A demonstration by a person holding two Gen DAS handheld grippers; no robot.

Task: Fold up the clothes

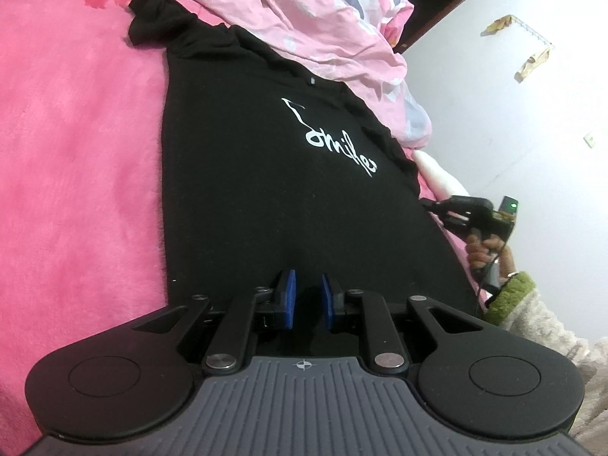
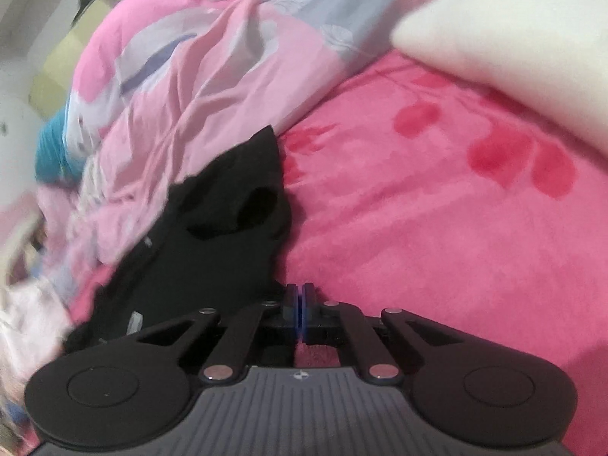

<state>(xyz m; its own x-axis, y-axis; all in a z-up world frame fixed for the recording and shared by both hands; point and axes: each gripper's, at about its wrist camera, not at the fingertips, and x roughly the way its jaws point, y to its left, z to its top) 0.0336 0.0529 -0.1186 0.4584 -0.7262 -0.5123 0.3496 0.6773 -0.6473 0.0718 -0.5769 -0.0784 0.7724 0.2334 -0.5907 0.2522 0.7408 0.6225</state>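
Note:
A black T-shirt (image 1: 266, 174) with white script lettering lies flat on the pink blanket (image 1: 76, 152). My left gripper (image 1: 308, 285) sits at its near hem, and a small fold of black cloth is pinched between the blue pads (image 1: 290, 288). My right gripper (image 1: 425, 202), held by a hand, meets the shirt's right side edge. In the right wrist view its jaws (image 2: 300, 289) are pressed together where the black shirt (image 2: 212, 250) edge ends, with the sleeve ahead to the left.
A crumpled pink and grey quilt (image 1: 323, 19) lies along the shirt's far side. A white pillow (image 2: 513, 38) lies at the right in the right wrist view. The person's hand and fuzzy green cuff (image 1: 509, 292) are at the right, with a white wall (image 1: 532, 114) behind.

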